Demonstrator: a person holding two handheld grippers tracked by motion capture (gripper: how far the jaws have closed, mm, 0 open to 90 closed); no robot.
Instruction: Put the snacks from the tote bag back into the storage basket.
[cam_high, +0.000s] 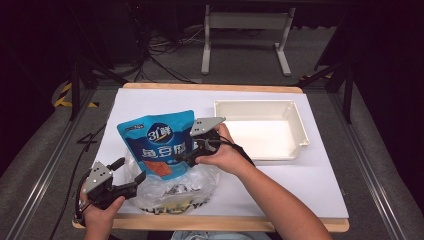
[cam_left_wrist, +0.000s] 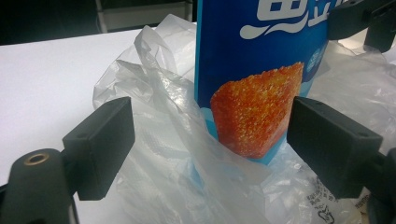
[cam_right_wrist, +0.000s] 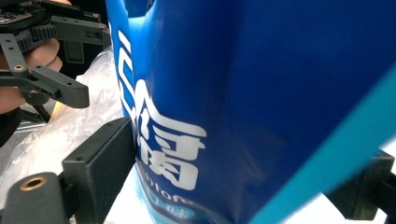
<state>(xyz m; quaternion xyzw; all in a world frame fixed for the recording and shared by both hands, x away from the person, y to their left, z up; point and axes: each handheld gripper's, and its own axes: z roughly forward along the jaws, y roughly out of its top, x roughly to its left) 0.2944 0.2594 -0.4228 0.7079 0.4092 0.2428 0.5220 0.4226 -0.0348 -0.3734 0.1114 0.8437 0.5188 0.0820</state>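
The right gripper (cam_high: 189, 156) had its fingers (cam_right_wrist: 100, 161) clamped on the right edge of a blue snack pouch (cam_high: 159, 142), holding it upright and tilted slightly back over the near left part of the counter (cam_high: 320, 175). The pouch's lower end sat inside a clear plastic bag (cam_high: 192, 184), which lay crumpled on the counter's white sheet just beside the person's right hand (cam_high: 225, 155). In the left gripper view the bag's thin film rose around the pouch's bottom corner, below the printed orange block on the pouch front.

The left gripper (cam_high: 131, 176) was at the bag's left side with its fingers (cam_left_wrist: 100, 144) spread apart; bag film and the pouch's lower part lay between them, and neither finger visibly pressed on the film. The left hand (cam_high: 100, 210) held that gripper near the counter's front edge.

A white plastic tray (cam_high: 296, 122) stood on the right half of the counter, well apart from the bag.
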